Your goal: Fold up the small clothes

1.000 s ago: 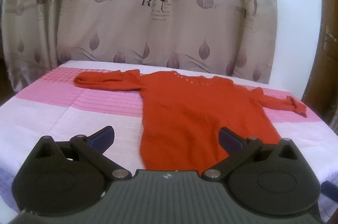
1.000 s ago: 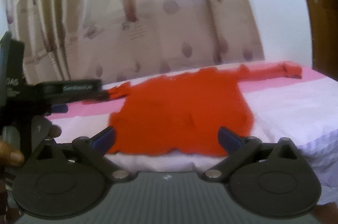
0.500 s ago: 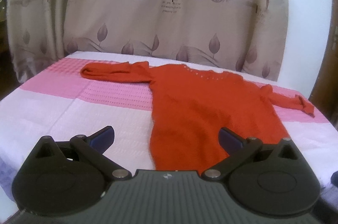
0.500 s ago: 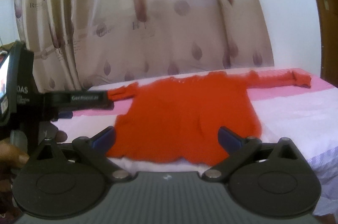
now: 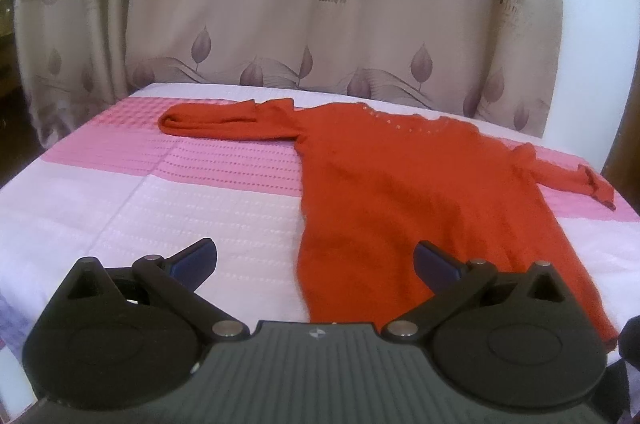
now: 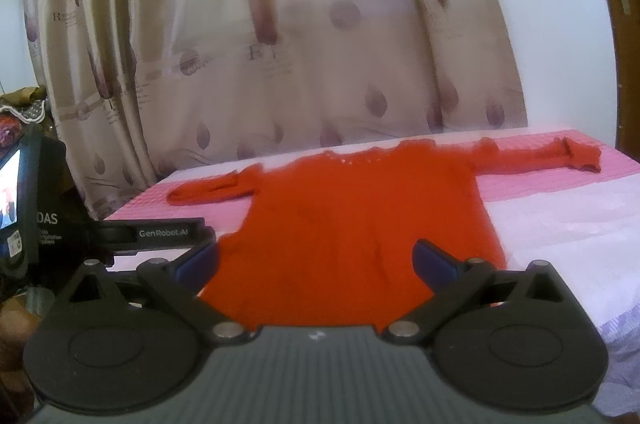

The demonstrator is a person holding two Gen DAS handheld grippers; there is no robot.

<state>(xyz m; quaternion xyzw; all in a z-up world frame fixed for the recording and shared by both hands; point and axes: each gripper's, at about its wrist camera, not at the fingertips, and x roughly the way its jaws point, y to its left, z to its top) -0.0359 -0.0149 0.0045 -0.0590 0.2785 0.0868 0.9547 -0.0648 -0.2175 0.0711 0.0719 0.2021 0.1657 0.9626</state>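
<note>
Left wrist view: red sweater (image 5: 404,199) spread flat on pink-and-white bed cover (image 5: 152,191), front down or up not clear, both sleeves stretched out sideways. Left sleeve (image 5: 224,119) doubled back near its cuff on the pink band; right sleeve (image 5: 568,175) reaching toward the cover's far right edge, cuff turned up. Row of pale beads along the neckline. Left gripper (image 5: 316,260) spread wide, nothing between the blue pads (image 5: 196,258), hovering over the sweater's hem side, apart from the cloth. Beige curtain (image 5: 320,3) with leaf print and lettering hanging behind the bed.

Right wrist view: same sweater (image 6: 360,220) seen from the hem, somewhat blurred, body lying centred between the fingers of the right gripper (image 6: 316,260). Right gripper likewise wide apart and holding nothing. Left gripper's black body (image 6: 152,234) visible at the left edge, marked "GenRobot.AI", near the sweater's lower left corner; possibly just short of touching it, hard to judge through the blur. Wooden door (image 6: 616,23) at the far right.
</note>
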